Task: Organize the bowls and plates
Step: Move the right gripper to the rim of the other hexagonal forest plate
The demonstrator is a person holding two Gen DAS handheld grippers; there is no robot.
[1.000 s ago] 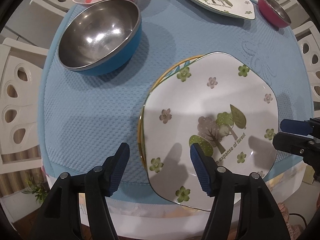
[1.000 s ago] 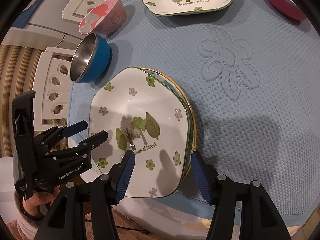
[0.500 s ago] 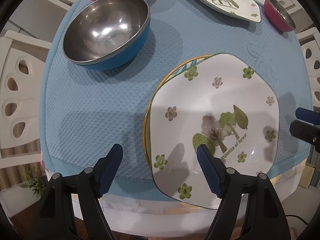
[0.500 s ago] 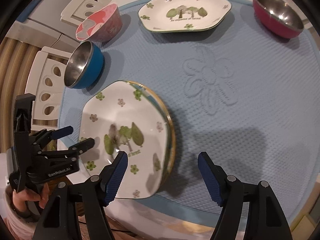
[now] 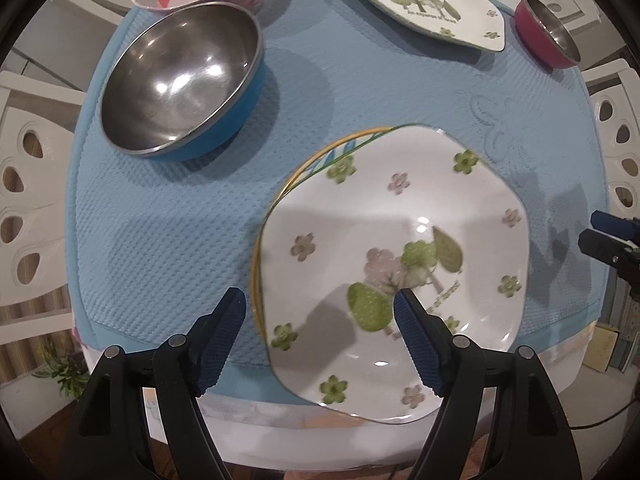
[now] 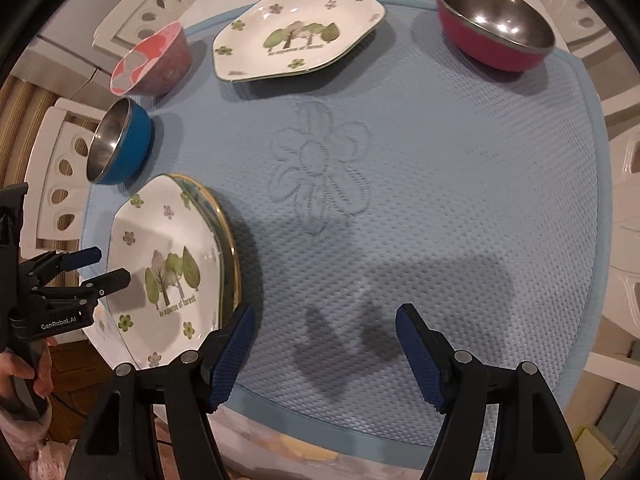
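Your left gripper (image 5: 318,312) has just been opening and stands wide over the white hexagonal floral plate (image 5: 396,264), gripping nothing. Your right gripper (image 6: 324,326) likewise opened, empty above the blue textured mat (image 6: 440,200). That plate rests on a yellow-rimmed plate (image 6: 228,236) at the counter's near edge.

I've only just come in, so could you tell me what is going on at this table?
A person with a gripper in each hand is sorting dishes on a blue mat. A white flowered plate now lies on a yellow-rimmed plate at the near edge. The left gripper and the right gripper are both open and hold nothing; their jaws have just been opening.
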